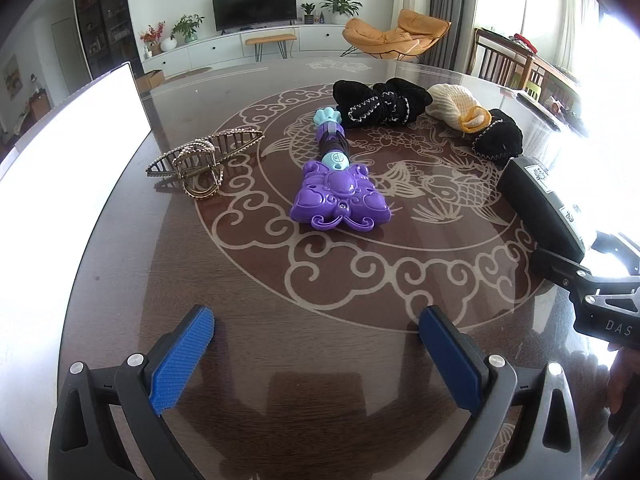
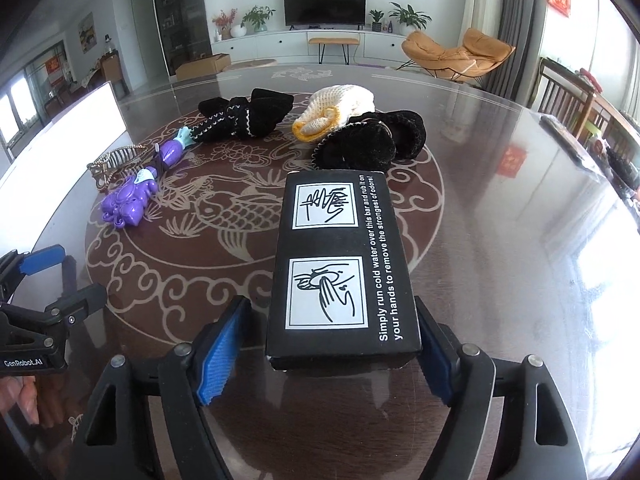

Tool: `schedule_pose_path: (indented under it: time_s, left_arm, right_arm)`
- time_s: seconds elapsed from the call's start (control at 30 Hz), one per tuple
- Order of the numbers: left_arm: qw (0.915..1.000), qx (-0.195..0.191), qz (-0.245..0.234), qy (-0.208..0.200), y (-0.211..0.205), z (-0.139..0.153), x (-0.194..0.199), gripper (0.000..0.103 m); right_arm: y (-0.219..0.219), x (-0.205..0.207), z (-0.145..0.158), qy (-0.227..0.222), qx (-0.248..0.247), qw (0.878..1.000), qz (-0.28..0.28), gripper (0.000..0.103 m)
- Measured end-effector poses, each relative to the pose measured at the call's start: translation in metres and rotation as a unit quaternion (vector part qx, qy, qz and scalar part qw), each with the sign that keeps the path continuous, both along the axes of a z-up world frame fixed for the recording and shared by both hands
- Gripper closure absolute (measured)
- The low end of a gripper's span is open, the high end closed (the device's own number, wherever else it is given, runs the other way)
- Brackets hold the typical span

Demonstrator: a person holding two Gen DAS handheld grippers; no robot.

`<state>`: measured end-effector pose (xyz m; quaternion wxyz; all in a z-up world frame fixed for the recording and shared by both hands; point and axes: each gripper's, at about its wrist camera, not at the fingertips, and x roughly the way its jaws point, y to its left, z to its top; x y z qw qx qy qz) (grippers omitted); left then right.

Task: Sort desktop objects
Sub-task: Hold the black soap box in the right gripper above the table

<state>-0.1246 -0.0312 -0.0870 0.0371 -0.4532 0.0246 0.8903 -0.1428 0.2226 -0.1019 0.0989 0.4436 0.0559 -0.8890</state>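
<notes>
Straddling the black box on the table, my right gripper stands spread, its left pad clear of the box's side. Beyond the box lie black knitwear and a purple toy. My left gripper gapes empty.

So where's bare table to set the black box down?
Bare table lies right of the black box, and near the left gripper, below the purple toy. The far middle is crowded with knitted pieces.
</notes>
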Motion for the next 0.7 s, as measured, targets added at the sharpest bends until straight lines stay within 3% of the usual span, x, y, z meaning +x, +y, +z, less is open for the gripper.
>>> schedule_pose_path:
  time_s: [0.27,0.7]
  left_arm:
    - [1.0,0.0,0.0,0.0,-0.0001,0.0001,0.0001,0.0]
    - [1.0,0.0,0.0,0.0,0.0002,0.0001,0.0,0.0]
  right_arm:
    - [0.0028,-0.0016,-0.0033,-0.01,-0.001,1.0,-0.006,0.004]
    - [0.0015,-0.0025,-0.0042,-0.013,0.0,1.0,-0.006,0.0]
